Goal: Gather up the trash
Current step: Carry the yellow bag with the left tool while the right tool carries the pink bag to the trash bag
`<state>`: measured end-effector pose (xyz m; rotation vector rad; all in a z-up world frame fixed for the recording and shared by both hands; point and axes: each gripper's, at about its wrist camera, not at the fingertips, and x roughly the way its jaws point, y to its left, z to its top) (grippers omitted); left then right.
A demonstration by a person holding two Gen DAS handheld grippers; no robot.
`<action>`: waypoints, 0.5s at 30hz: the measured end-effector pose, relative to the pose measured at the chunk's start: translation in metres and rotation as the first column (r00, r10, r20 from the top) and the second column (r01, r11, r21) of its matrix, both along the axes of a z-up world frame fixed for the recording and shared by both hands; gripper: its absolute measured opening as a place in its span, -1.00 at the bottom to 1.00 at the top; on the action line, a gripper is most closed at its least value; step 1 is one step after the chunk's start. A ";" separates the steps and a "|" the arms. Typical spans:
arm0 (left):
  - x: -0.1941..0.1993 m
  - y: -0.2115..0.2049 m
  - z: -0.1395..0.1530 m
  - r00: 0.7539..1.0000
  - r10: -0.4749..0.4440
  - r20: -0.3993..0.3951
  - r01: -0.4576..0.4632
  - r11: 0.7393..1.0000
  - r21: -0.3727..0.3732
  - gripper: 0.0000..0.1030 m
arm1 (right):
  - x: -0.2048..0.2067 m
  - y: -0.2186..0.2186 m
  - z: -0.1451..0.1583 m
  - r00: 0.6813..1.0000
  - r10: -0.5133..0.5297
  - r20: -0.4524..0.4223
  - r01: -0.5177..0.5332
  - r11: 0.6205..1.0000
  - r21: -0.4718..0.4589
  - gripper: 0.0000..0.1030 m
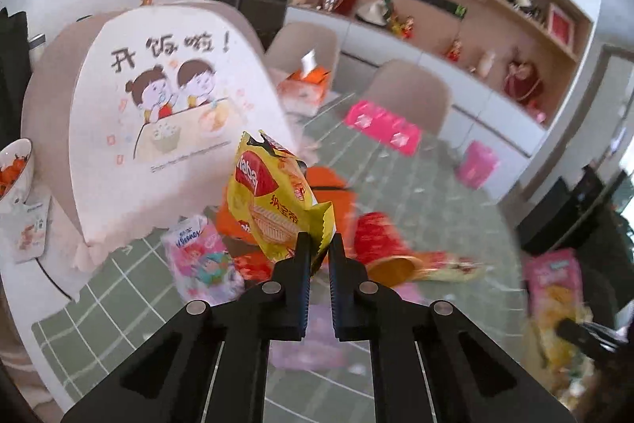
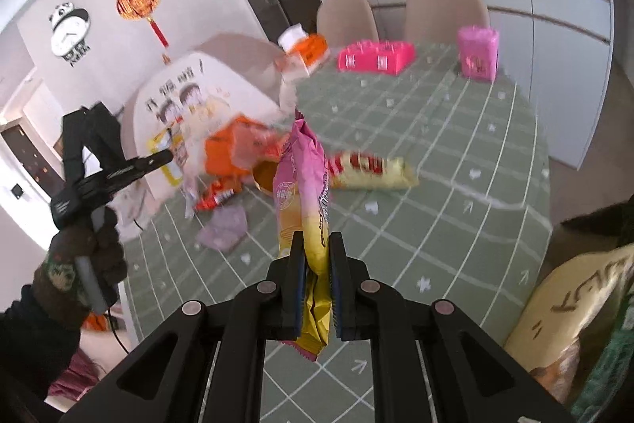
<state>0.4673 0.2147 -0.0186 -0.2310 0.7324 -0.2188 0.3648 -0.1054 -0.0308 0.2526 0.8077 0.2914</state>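
The left tongs [image 1: 318, 244] are clamped on the crimped edge of a yellow wafer wrapper [image 1: 273, 201], which stands up off the tabletop [image 1: 432, 201] in the air. The right tongs [image 2: 317, 244] are clamped on a pink-and-yellow snack bag [image 2: 303, 193], also lifted, its lower end hanging between the fingers. On the green grid-patterned tabletop beyond lie an orange packet [image 2: 237, 149], a red-and-yellow chip bag [image 2: 372, 171] on its side, and a pale purple wrapper [image 2: 224, 230]. Farther back stand a tissue box [image 2: 305, 56], a pink box [image 2: 376, 56] and a pink bag [image 2: 477, 52]. A chair cover [image 1: 166, 113] with a cartoon print stands at the left.
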 end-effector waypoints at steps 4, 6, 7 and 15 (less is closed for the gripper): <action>-0.034 -0.030 0.039 0.999 -0.034 0.038 0.035 0.999 -0.019 -0.83 | 0.002 -0.012 0.019 0.999 0.018 0.040 -0.018 1.000 -0.003 -0.79; -0.045 -0.045 0.052 0.997 -0.060 0.047 0.062 0.998 -0.033 -0.83 | -0.002 -0.022 0.029 0.998 0.017 0.062 -0.017 1.000 -0.003 -0.79; -0.053 -0.059 0.058 0.995 -0.085 0.050 0.087 0.995 -0.045 -0.83 | -0.006 -0.028 0.035 0.997 0.015 0.077 -0.015 1.000 -0.002 -0.79; -0.112 -0.185 0.070 0.947 -0.318 0.036 0.320 0.944 -0.081 -0.83 | -0.064 -0.108 0.071 0.987 -0.059 0.148 0.061 0.998 -0.006 -0.79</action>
